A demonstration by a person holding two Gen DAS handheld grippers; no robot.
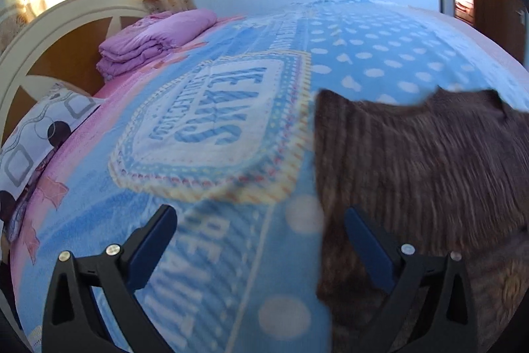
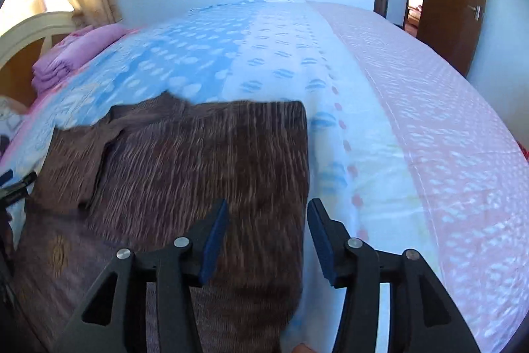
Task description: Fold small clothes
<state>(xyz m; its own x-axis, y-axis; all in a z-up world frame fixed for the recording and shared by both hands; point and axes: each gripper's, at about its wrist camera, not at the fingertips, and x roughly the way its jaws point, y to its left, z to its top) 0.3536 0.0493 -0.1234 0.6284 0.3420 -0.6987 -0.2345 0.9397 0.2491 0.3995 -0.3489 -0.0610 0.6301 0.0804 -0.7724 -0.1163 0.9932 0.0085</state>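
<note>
Brown ribbed knitwear [image 2: 185, 161] is lying flat on the bed [image 2: 413, 121], partly folded, its right edge straight. Both tools are hovering empty: the left tool [image 1: 261, 240] is standing wide apart over the garment's left edge, the right tool [image 2: 267, 237] is gaping over its right edge with nothing pinched. Probably the next fold is due; each tool should be pinching a near corner squarely, lifting evenly.
</note>
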